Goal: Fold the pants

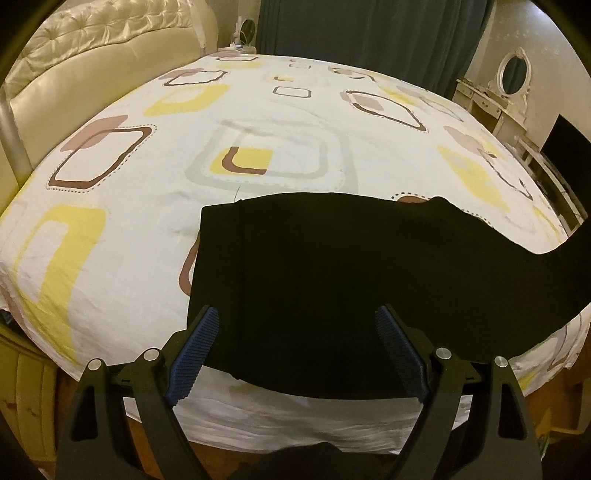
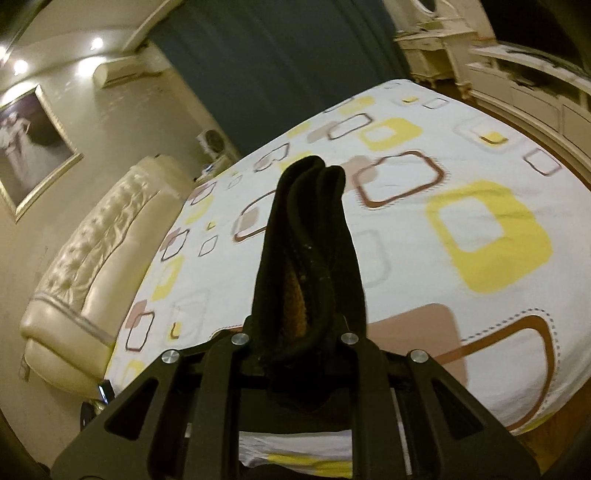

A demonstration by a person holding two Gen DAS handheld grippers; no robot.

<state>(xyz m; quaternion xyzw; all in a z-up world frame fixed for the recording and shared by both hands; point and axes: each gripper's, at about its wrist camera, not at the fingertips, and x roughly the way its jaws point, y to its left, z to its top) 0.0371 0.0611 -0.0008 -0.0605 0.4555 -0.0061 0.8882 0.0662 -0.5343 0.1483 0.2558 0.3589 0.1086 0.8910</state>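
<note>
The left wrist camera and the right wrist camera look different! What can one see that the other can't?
Only the left wrist view shows the black pants spread flat on the bed, the open left hand-held gripper over them, and an oval mirror.

Only the right wrist view shows the right hand-held gripper shut on a bunch of the pants, a framed picture and ceiling lights.

Both show the patterned bedsheet, cream headboard and dark curtain.

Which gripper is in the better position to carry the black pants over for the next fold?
Probably the right gripper: it is shut on a bunched part of the black pants. The left gripper is open, empty, above the cloth lying on the bed.
</note>
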